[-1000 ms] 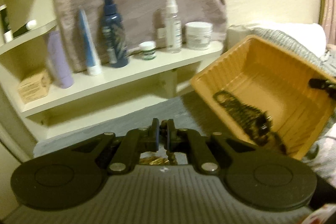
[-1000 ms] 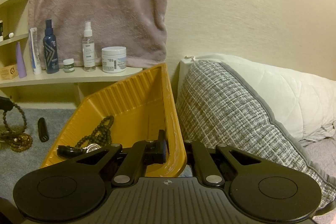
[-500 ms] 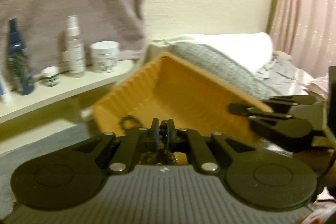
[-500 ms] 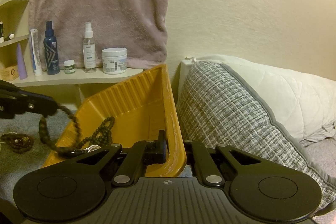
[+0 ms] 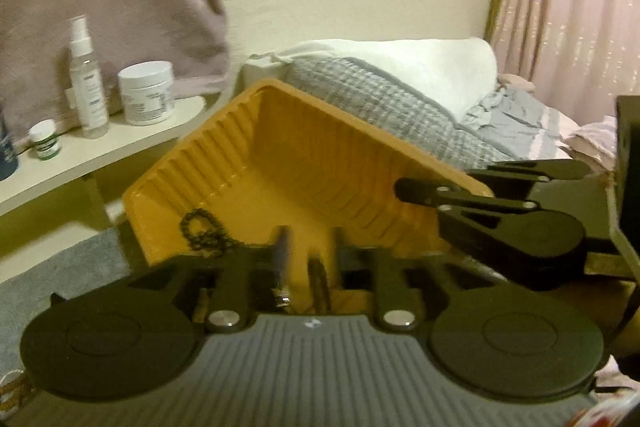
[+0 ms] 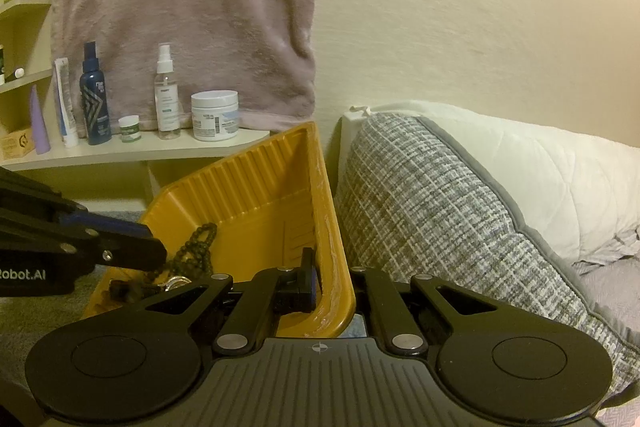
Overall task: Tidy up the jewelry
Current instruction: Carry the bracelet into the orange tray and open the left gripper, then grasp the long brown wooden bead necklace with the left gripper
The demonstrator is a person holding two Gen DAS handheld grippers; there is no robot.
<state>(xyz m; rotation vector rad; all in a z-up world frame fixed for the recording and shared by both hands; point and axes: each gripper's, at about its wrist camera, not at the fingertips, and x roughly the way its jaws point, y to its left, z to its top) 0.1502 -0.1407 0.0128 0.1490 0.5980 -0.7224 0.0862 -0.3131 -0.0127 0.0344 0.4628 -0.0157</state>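
While pinched at its near right rim, tilted up off level: a mustard-yellow ribbed plastic tray, far corner raised toward the wall. Right gripper clamped there, jaws pressed onto the rim, one finger inside the tray and one outside. In the low left part of the tray, a loose heap of dark round-beaded necklace, with something small and silvery just beside it, too small to name. Left gripper over that same low end, jaws spread apart; between them a thin dark shape, too blurred to name, so cannot tell whether gripped or merely behind.

Under the tray's low edge, a grey carpeted floor; cannot tell whether touching. Behind, a pale cream shelf bearing a white lidded jar, a clear spray bottle and a dark blue bottle, all upright. Above those, a hanging mauve plush towel against a cream textured wall. Just right of the tray, a grey checked woven pillow leaning on a white quilted pillow. Far right in the left wrist view, a pink pleated curtain.

Long axis of the tray running away from the right wrist camera toward the shelf; open side facing up and leftward, toward the left gripper.
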